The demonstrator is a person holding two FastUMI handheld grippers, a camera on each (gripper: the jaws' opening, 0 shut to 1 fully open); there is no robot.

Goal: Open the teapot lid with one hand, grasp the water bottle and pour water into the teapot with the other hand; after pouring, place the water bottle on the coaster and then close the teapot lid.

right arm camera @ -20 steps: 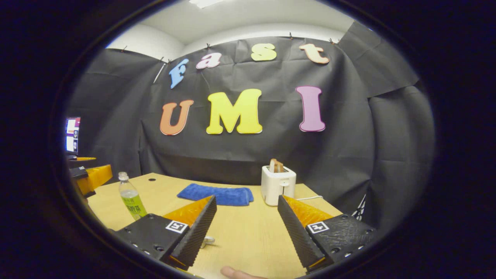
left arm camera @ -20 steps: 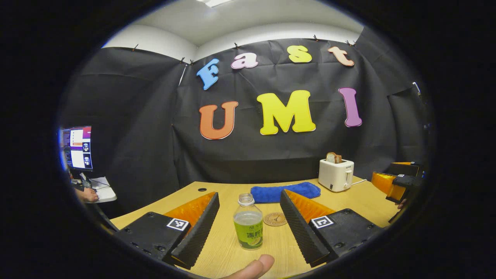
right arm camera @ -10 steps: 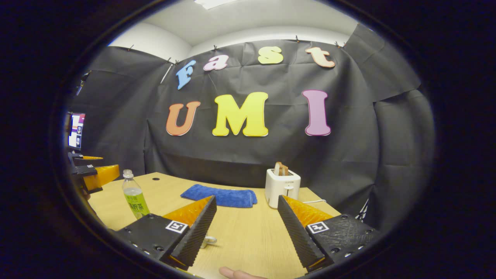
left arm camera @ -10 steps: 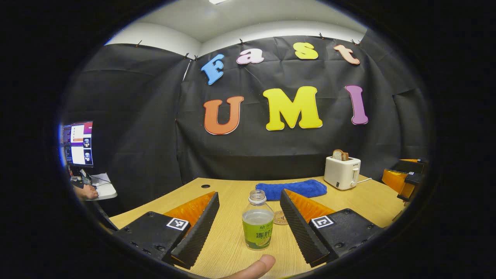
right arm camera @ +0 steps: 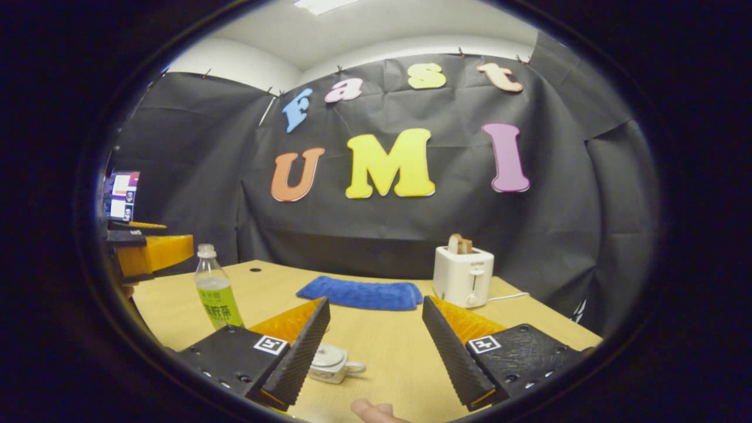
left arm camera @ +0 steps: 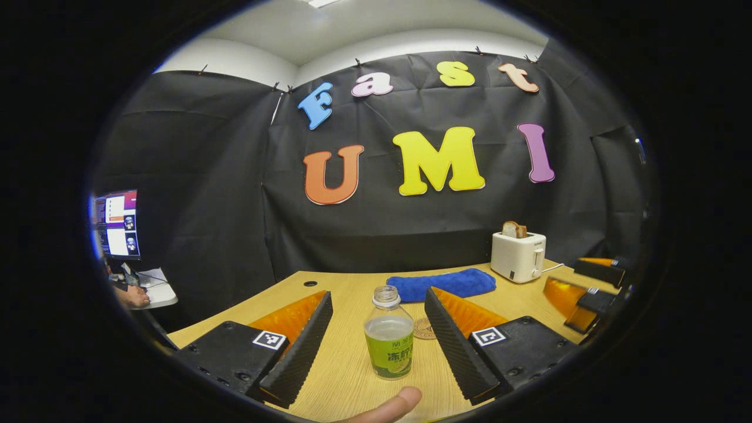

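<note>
The clear plastic water bottle with the green label [left arm camera: 388, 341] stands upright and uncapped on the pale wooden table [left arm camera: 346, 376], partly filled with clear liquid. In the left gripper view it sits between the fingers of the left gripper [left arm camera: 376, 346], nearer the right finger, touching neither; the jaws stand wide apart. Just behind it, beside the right finger, lies the round brown coaster [left arm camera: 423, 328]. A fingertip [left arm camera: 390, 407] of the holding hand shows at the bottom edge.

In the right gripper view the small white teapot with its lid on [right arm camera: 331, 363] sits low by the left finger of the right gripper [right arm camera: 375, 346], partly hidden behind it, its handle pointing right. These jaws also stand wide, gripping nothing. Beyond the fingers lie a folded blue cloth [right arm camera: 361, 293] and a white toaster [right arm camera: 463, 275].
</note>
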